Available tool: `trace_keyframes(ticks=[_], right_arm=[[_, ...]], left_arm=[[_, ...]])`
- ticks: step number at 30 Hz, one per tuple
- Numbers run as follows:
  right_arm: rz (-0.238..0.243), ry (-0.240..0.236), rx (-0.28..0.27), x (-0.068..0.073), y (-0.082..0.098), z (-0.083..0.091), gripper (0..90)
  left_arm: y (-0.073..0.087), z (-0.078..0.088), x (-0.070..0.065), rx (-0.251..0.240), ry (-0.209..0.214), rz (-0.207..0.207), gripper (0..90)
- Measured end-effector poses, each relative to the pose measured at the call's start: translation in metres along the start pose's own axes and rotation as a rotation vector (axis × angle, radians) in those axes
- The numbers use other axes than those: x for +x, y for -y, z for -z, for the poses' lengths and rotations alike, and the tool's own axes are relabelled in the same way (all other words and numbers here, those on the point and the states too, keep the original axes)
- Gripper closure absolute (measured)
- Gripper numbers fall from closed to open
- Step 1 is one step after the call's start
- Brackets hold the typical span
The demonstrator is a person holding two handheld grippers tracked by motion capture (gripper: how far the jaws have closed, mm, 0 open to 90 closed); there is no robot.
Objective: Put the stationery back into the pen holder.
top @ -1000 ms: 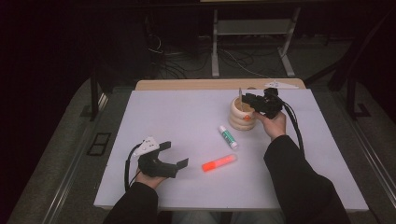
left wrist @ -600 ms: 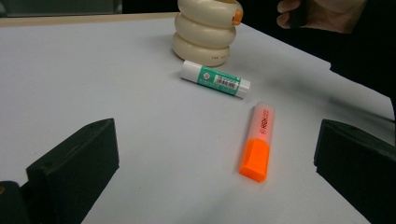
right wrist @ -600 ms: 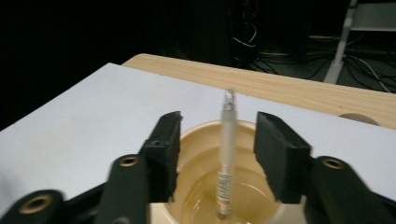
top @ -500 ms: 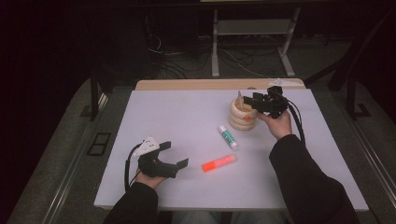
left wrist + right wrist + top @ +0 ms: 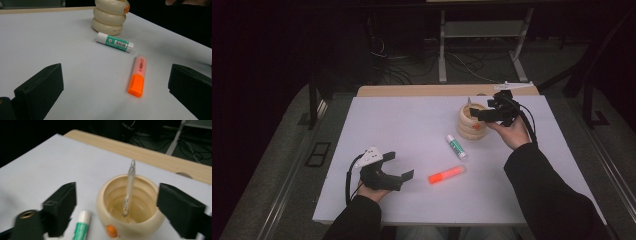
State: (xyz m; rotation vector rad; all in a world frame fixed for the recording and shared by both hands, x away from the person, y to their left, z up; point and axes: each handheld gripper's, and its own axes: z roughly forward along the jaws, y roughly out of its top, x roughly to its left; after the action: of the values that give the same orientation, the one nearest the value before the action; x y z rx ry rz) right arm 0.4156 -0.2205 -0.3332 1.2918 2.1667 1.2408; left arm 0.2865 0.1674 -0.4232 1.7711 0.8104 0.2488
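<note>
Start at the left with the black left gripper [image 5: 398,165]: rests low near the front of the flat white table top [image 5: 402,120], keeps its jaws wide apart, grips nothing. Just right of it, find the bright orange highlighter pen with its cap on [image 5: 446,175], lying flat. A bit further back, find the short white and green glue stick [image 5: 456,146], lying near the cream cup made of three fat rings [image 5: 472,129]. Inside that cup, see the thin clear pen [image 5: 128,190], standing up and leaning on the rim. At the right, meet the black right gripper [image 5: 484,109], held just above the cup: has just been opening its jaws, now holds them wide apart, presses on neither cup nor pen. Looks like a clean let-go. Could still go wrong from here: could catch the tall pen tip or the rim with a jaw while pulling away, and so tip the cup or flick the pen out. Could also bump the glue stick and send it rolling. For the inside of the cup, go to the right gripper view; from the high view, get just a thin sliver of pen. Too blurred there to tell if the pen end touches the bottom. For the glue label and the highlighter print, use the left gripper view.
</note>
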Motion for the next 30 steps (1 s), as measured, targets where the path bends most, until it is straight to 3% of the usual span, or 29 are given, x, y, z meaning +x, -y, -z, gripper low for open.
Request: trace_keyframes(ticks=[3,5,18,30], right_arm=[[0.003,-0.026,0.046,0.007,-0.003,0.002,10.8],[0.015,-0.038,0.084,0.012,-0.004,0.003,0.3],[0.059,-0.099,0.239,0.041,-0.003,-0.005,0.3],[0.103,-0.13,0.334,0.063,0.007,-0.022,0.3]], left_arm=[[0.0,0.0,0.0,0.0,0.0,0.0,0.0],[0.0,0.0,0.0,0.0,0.0,-0.001,0.0],[0.0,0.0,0.0,0.002,0.001,-0.003,0.0],[0.0,0.0,0.0,0.001,0.002,-0.002,0.0]])
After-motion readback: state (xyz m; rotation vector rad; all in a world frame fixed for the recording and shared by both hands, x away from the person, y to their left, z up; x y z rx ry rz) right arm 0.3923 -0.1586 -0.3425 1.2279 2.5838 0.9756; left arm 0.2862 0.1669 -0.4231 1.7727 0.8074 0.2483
